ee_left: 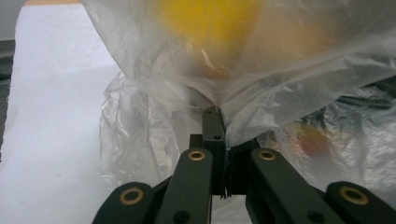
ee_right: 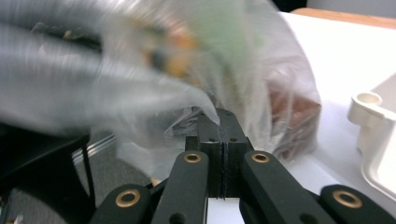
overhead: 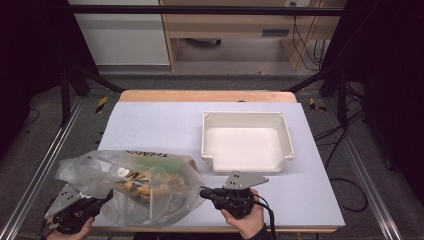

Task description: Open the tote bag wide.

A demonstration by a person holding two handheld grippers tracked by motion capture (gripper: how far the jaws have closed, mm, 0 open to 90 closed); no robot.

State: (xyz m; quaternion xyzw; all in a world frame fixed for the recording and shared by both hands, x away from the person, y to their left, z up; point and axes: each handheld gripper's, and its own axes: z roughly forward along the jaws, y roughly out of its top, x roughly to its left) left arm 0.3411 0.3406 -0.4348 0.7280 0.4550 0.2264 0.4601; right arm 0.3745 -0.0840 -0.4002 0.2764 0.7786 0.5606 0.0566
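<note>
Lab: metal frame [overhead: 75,115], floor cables [overhead: 345,185], test table [overhead: 150,120].

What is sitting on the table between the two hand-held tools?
The clear plastic bag of packaged items lies between the left tool and the right tool; each is pinched shut on the film. The high view shows this.

Contents of the plastic bag [overhead: 145,185] hazy behind its film, its near side motion-blurred in right gripper view.
</note>
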